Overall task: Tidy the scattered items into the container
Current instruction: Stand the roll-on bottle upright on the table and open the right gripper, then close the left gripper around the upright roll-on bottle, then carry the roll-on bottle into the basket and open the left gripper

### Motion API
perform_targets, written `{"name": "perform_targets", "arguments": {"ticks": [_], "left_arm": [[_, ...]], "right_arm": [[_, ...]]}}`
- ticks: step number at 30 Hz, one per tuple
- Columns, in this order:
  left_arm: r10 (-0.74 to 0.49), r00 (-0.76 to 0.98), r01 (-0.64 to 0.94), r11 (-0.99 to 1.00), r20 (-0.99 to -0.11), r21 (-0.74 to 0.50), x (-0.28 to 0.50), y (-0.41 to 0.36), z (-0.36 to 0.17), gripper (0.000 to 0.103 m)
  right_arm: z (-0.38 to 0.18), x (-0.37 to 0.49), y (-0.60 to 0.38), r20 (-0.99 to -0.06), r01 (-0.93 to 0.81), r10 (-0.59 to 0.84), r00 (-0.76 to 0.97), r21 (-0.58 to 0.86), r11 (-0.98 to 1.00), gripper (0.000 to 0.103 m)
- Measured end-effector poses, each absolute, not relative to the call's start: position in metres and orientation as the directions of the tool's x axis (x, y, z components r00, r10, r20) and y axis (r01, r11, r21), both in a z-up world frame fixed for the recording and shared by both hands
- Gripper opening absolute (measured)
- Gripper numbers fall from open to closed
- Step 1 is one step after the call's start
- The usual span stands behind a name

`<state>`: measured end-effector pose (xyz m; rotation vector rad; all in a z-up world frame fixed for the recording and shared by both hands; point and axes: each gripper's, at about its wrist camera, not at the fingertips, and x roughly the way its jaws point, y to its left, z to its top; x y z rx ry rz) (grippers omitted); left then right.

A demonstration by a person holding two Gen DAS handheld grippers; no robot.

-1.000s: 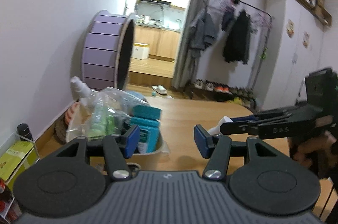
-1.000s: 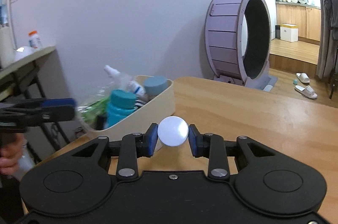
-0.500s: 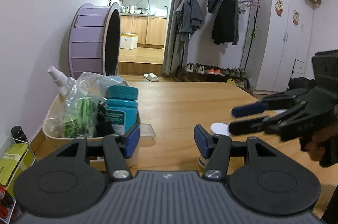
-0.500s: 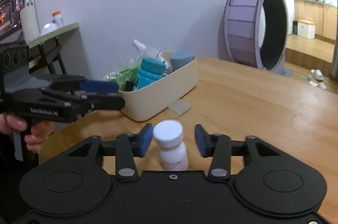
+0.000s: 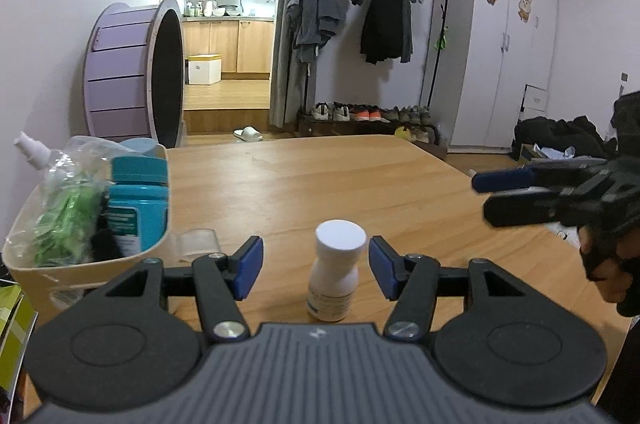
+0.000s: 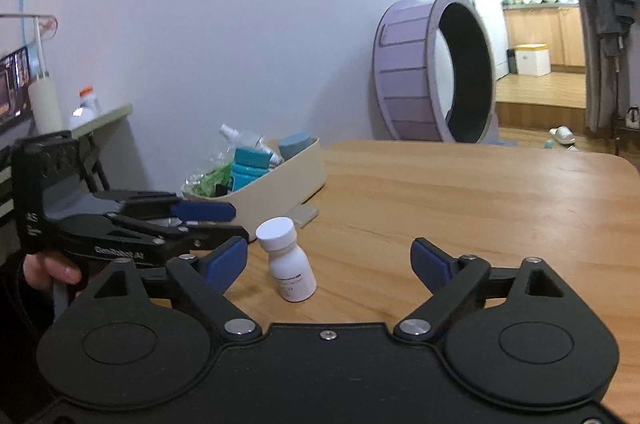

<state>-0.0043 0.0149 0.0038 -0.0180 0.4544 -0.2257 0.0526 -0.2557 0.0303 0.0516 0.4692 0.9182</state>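
A small white bottle (image 5: 337,274) with a white cap stands upright on the wooden surface (image 5: 360,184), between the blue pads of the left gripper (image 5: 316,267), whose jaws are spread with a gap on each side of the bottle, touching neither pad. In the right wrist view the same white bottle (image 6: 287,260) stands just ahead of the right gripper (image 6: 329,262), nearer its left pad, and the jaws of that gripper have just been opening and now stand wide apart, holding nothing, with the bottle free between them. To the left on the surface sits the cream container (image 5: 86,266), near the wall, already filled with a teal-capped jar (image 5: 138,202), a clear bag with green contents (image 5: 62,208) and a spray bottle (image 5: 32,152) at its far end. A small clear flat piece (image 5: 199,243) lies on the surface just beside the container's near right corner. Seen from the left wrist camera, the right gripper comes in from the right edge, held by a hand (image 5: 608,264). A purple wheel (image 5: 132,76) stands on the floor beyond the surface.
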Motion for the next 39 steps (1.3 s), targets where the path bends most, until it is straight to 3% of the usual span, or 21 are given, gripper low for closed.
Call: {"name": "perform_targets", "arguments": {"ticks": [15, 18, 20, 22, 27, 39], "left_arm": [[-0.193, 0.871, 0.198, 0.979, -0.452, -0.036, 0.008, -0.007, -0.004, 0.058], [-0.189, 0.871, 0.198, 0.980, -0.453, -0.030, 0.008, -0.009, -0.005, 0.053], [-0.185, 0.873, 0.197, 0.980, -0.450, -0.022, 0.008, -0.010, -0.005, 0.038], [-0.184, 0.875, 0.196, 0.980, -0.447, -0.019, 0.007, -0.010, -0.004, 0.031], [-0.189, 0.884, 0.201, 0.979, -0.427, -0.017, 0.002, -0.010, -0.002, 0.030], [-0.113, 0.952, 0.096, 0.993, -0.285, -0.075, -0.027, 0.034, 0.039, 0.030]], "right_arm": [[0.040, 0.048, -0.268, -0.323, -0.759, 0.783, 0.532, 0.228, 0.610, 0.100], [0.039, 0.048, -0.270, -0.323, -0.758, 0.783, 0.532, 0.230, 0.610, 0.100], [0.038, 0.048, -0.271, -0.324, -0.757, 0.782, 0.532, 0.232, 0.611, 0.100], [0.037, 0.048, -0.271, -0.324, -0.758, 0.783, 0.530, 0.233, 0.610, 0.100], [0.038, 0.047, -0.271, -0.319, -0.760, 0.786, 0.529, 0.234, 0.607, 0.100], [0.036, 0.048, -0.259, -0.314, -0.770, 0.800, 0.510, 0.247, 0.588, 0.100]]}}
